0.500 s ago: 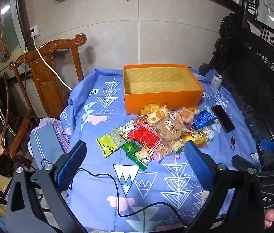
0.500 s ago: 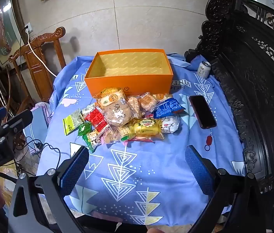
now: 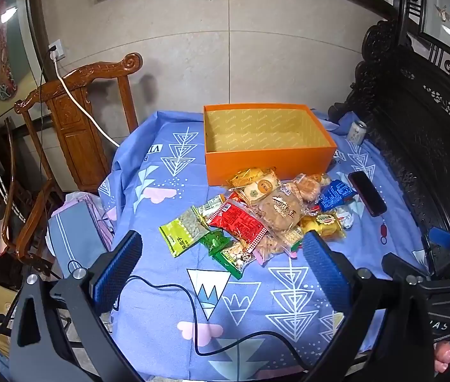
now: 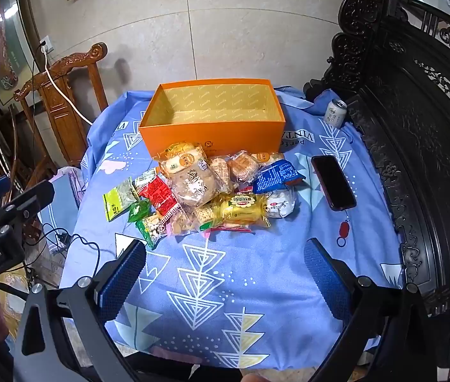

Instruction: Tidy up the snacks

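Both my left gripper and right gripper hang spread wide, holding nothing, above the blue patterned cloth-covered counter. Heaped plastic snack packets lie against the bare orange cardboard box; a black phone, carved wooden chair and tiled wall surround.

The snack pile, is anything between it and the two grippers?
Nothing visible. Only bare blue tablecloth lies between the open right hand-held gripper and the snack pile. The open left hand-held gripper also faces it unblocked; a thin black cable lies nearer the camera.
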The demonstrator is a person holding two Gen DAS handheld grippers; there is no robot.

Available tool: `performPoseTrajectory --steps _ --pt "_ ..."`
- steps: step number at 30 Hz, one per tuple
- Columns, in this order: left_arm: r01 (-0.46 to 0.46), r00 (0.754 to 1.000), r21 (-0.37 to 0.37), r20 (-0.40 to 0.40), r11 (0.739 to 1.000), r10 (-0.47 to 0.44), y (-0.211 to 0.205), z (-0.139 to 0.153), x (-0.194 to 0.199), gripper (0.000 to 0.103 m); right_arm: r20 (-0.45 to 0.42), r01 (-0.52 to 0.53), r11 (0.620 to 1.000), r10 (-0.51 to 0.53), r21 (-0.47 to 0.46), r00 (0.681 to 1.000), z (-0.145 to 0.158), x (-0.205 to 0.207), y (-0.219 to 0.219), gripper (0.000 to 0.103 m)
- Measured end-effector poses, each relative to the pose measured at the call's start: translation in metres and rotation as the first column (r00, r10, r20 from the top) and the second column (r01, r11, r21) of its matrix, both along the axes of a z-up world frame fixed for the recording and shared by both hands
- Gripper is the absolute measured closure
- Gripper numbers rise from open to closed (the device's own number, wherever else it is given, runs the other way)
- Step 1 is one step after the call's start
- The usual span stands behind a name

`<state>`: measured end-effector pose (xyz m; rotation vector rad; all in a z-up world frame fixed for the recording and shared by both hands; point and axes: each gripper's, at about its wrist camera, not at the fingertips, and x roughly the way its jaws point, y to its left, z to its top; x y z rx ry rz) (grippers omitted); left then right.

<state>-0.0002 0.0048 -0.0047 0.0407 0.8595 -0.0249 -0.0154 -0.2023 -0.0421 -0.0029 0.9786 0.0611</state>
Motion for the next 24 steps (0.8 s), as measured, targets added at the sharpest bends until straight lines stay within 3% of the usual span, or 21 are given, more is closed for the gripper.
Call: performPoseTrajectory --steps 24 --pt "-0.004 1.000 0.002 -0.005 1.000 0.004 0.0024 -0.0018 0.0016 0.004 -0.006 0.001 1.000 -0.001 0.001 1.000 -0.0023 0.0014 0.0013 0.003"
